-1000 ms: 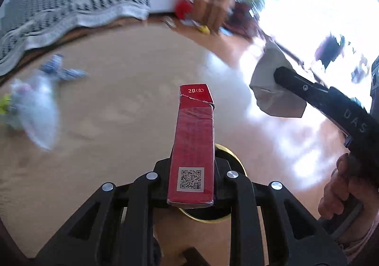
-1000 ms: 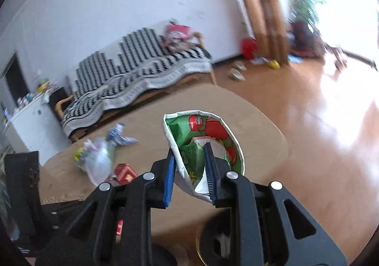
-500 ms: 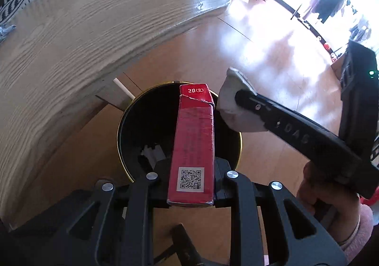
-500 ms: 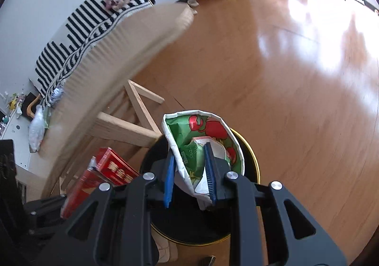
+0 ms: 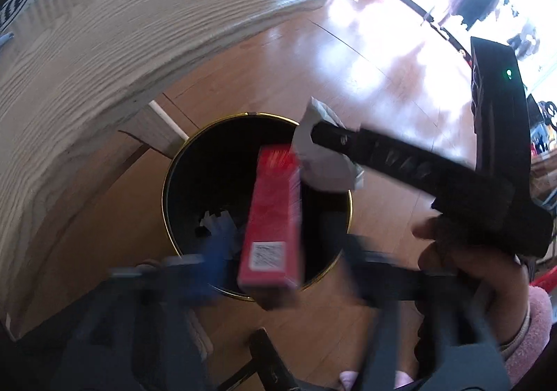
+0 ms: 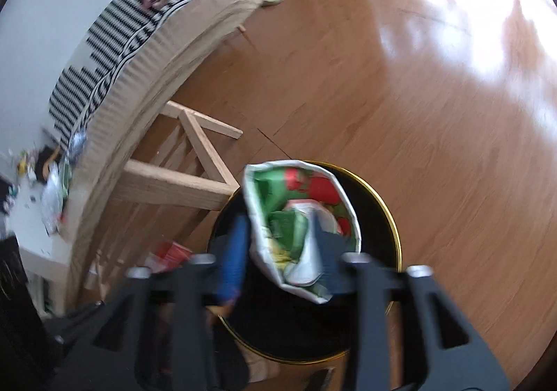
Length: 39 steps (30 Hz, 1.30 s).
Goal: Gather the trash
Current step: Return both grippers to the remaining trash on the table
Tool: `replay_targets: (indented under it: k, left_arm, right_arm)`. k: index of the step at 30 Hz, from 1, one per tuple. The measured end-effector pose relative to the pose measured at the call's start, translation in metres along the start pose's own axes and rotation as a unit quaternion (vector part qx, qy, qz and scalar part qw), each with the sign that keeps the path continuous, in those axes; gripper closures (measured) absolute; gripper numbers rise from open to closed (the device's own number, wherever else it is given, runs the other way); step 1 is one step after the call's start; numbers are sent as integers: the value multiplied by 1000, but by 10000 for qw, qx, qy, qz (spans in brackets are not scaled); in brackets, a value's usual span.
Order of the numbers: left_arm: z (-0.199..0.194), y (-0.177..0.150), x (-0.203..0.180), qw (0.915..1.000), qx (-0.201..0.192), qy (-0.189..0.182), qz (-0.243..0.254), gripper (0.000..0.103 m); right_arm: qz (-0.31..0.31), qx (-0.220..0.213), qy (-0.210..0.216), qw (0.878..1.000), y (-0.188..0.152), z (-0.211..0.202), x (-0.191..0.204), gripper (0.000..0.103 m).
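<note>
Over round gold-rimmed black bin (image 5: 343,196), flat red carton (image 5: 275,213), crumpled wrapper (image 6: 299,224)

Glossy wood floor (image 6: 435,112), sun glare; wooden table (image 5: 104,43); striped sofa (image 6: 104,43), perhaps.

A long red carton (image 5: 273,217) with a white code label near its lower end hangs tilted over the mouth of a round black bin with a gold rim (image 5: 167,182), clear of any grip. Beside it, a crumpled wrapper (image 6: 299,227), white outside and printed green and red inside, also sits above the bin opening. Pale scraps (image 5: 217,222) lie inside the bin.
</note>
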<state>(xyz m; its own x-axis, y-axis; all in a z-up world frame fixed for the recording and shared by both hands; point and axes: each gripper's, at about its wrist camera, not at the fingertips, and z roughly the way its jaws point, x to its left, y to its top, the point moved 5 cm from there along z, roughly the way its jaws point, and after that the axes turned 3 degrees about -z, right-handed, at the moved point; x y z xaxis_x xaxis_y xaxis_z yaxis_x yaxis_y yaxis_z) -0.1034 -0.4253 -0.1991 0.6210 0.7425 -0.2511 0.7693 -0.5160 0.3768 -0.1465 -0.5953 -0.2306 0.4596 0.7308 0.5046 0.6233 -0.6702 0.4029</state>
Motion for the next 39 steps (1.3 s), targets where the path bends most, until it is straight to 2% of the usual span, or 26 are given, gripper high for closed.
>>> replay_targets:
  k: [1, 3, 6, 10, 15, 18, 22, 24, 25, 27, 30, 32, 35, 39]
  left_arm:
    - [-3, 1, 0, 9999, -148, 0, -38, 6]
    - [-8, 3, -3, 9998, -186, 4, 70, 6]
    - [-14, 6, -5, 9998, -75, 179, 108, 6]
    - [-55, 20, 0, 9972, -698, 278, -29, 6]
    - [-114, 39, 34, 9897, -1288, 489, -396, 6]
    - [-157, 43, 76, 9796, -1694, 760, -769, 6]
    - [-213, 37, 159, 9499, -2257, 1697, -1340, 6]
    - [-227, 31, 198, 9477, -2146, 1521, -1809, 6]
    - [-236, 28, 224, 9429, -2148, 1598, -1982, 6]
    - [-248, 22, 259, 9325, -2105, 2032, -2120, 6]
    - [-270, 17, 300, 9232, -2234, 2139, -2281, 6]
    - [-272, 17, 319, 9274, -2154, 2163, -2164, 6]
    - [-261, 24, 339, 9400, -1834, 2364, -1642, 6]
    - [-242, 33, 369, 9464, -1638, 2351, -1490, 6]
  right_arm:
    - [95, -66, 104, 9999, 4, -5, -2, 10]
    - [155, -156, 98, 9997, 8, -11, -2, 9]
    - [61, -509, -200, 9985, 15, -27, -1, 7]
    - [-448, -1036, -625, 9916, 21, -46, 14, 7]
    - [-714, -1251, -709, 9870, 29, -53, 42, 7]
    - [-910, -1450, -668, 9830, 37, -59, 68, 7]
    - [-1262, -1681, -578, 9759, 54, -62, 121, 7]
    - [-1484, -1635, -443, 9743, 62, -59, 151, 7]
    - [-1629, -1615, -383, 9726, 65, -57, 170, 7]
    - [-1887, -1619, -324, 9681, 68, -53, 201, 7]
    - [-2389, -1541, -148, 9586, 67, -41, 262, 7]
    - [-2697, -1457, -38, 9518, 62, -30, 300, 7]
    - [-3094, -1198, 224, 9431, 50, -9, 358, 7]
    - [-3541, -972, 404, 9293, 32, 22, 430, 7]
